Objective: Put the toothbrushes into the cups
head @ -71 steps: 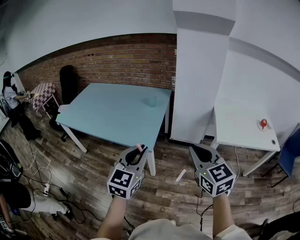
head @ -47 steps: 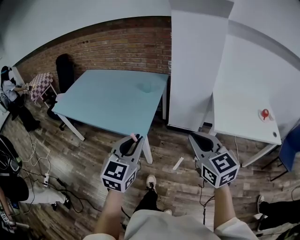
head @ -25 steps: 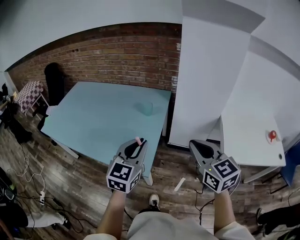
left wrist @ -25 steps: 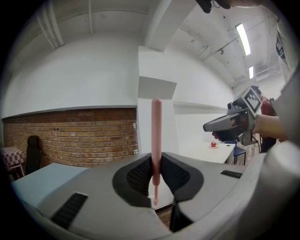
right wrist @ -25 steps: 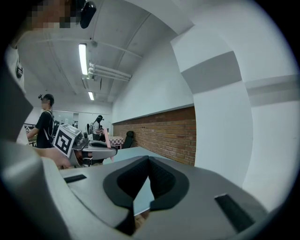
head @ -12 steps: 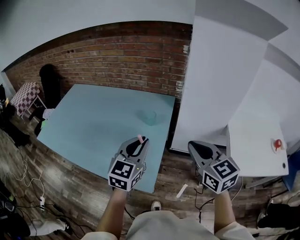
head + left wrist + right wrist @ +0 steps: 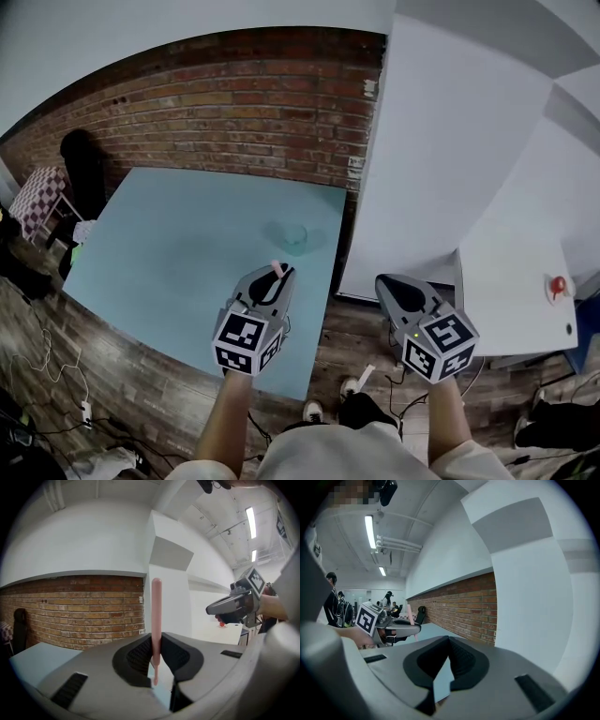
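In the head view my left gripper (image 7: 275, 281) hangs over the near right part of the light-blue table (image 7: 169, 253), shut on a pink toothbrush (image 7: 276, 269). The left gripper view shows the pink toothbrush (image 7: 156, 616) upright between the jaws of that gripper (image 7: 156, 643). A small translucent cup (image 7: 295, 235) stands on the table just beyond it, near the right edge. My right gripper (image 7: 384, 281) is off the table's right side, over the floor. Its jaws (image 7: 449, 641) are shut with nothing between them.
A white partition (image 7: 431, 159) rises right of the table. A white table (image 7: 511, 291) with a small red object (image 7: 559, 284) stands far right. A brick wall (image 7: 234, 103) runs behind, with a black chair (image 7: 80, 164) at left. A white strip (image 7: 364, 378) lies on the wooden floor.
The person has walked up to the blue table, which now lies under the left gripper. Both grippers keep their pose, and the left one still holds the toothbrush.
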Motion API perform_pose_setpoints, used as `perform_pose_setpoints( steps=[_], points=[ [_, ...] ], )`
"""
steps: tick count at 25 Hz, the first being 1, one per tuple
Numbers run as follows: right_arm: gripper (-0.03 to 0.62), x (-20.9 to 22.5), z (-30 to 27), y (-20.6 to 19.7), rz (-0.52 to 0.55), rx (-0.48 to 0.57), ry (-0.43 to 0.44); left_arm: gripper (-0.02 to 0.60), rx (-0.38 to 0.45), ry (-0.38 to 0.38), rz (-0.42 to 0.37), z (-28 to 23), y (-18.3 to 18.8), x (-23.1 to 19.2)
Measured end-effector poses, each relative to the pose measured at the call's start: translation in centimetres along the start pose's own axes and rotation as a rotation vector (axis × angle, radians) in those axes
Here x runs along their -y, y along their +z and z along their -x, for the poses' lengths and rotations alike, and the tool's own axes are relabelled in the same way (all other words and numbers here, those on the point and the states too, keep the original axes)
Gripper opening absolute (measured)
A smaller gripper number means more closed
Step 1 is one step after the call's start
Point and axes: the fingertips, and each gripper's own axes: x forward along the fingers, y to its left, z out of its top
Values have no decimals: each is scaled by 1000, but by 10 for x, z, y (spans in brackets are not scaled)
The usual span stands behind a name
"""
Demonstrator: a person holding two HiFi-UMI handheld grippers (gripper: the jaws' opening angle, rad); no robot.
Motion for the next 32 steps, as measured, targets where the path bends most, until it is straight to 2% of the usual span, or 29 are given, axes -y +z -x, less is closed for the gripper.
perform_pose_setpoints(
  steps=[8,15,22,32],
  points=[
    [8,31,-40,-10,-38,-25,66,49,-39,28,16,-51,-15,-33],
    [8,66,-80,-14,-50,-44,59,49,-72,26,41,-98,-29,-57],
    [9,97,-110,-31,-71,-88,53,49,-137,17,59,-150,-62,-86],
    [9,124,-154,-52,-96,-153,92,49,-204,40,123,-201,-109,-122]
  ],
)
